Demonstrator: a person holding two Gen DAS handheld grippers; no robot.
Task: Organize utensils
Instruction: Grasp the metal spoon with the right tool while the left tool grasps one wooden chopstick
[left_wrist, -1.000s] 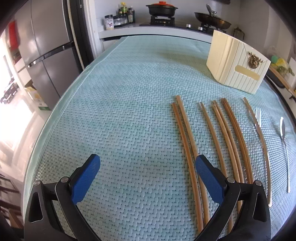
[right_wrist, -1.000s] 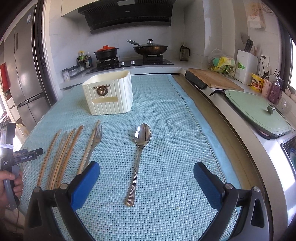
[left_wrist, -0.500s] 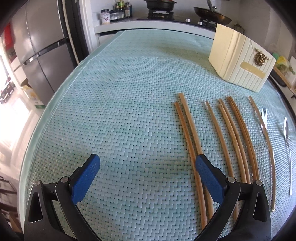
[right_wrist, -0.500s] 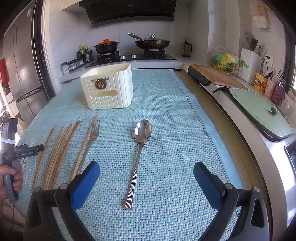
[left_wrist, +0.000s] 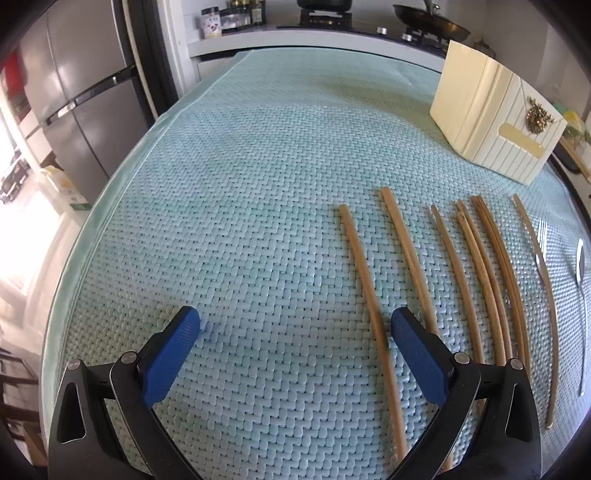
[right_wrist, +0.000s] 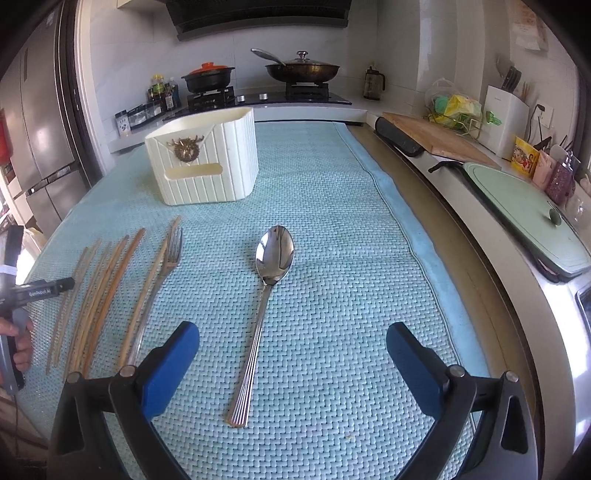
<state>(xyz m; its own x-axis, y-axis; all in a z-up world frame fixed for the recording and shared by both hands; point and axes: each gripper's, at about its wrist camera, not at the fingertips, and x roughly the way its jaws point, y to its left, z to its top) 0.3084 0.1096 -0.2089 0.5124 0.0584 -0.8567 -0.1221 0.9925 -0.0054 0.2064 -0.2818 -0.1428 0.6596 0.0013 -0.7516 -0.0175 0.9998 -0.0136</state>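
Note:
Several wooden chopsticks (left_wrist: 465, 273) lie side by side on the teal woven mat (left_wrist: 240, 206). The leftmost chopstick (left_wrist: 365, 291) runs just inside my left gripper's right finger. My left gripper (left_wrist: 295, 332) is open and empty, low over the mat. A metal fork (right_wrist: 162, 273) and a metal spoon (right_wrist: 269, 280) lie to the right of the chopsticks (right_wrist: 99, 288). A cream utensil holder (right_wrist: 203, 162) stands upright beyond them; it also shows in the left wrist view (left_wrist: 495, 122). My right gripper (right_wrist: 291, 339) is open and empty, with the spoon's handle between its fingers.
The left gripper body (right_wrist: 22, 295) and the hand that holds it show at the left edge of the right wrist view. A stove with pans (right_wrist: 303, 70) stands behind the mat. A cutting board (right_wrist: 432, 136) and a green lid (right_wrist: 528, 206) lie on the counter to the right. A fridge (left_wrist: 77, 88) stands to the left.
My left gripper has moved forward and down toward the chopsticks; the leftmost chopstick has shifted left, apart from its neighbour. My right gripper has moved forward toward the spoon.

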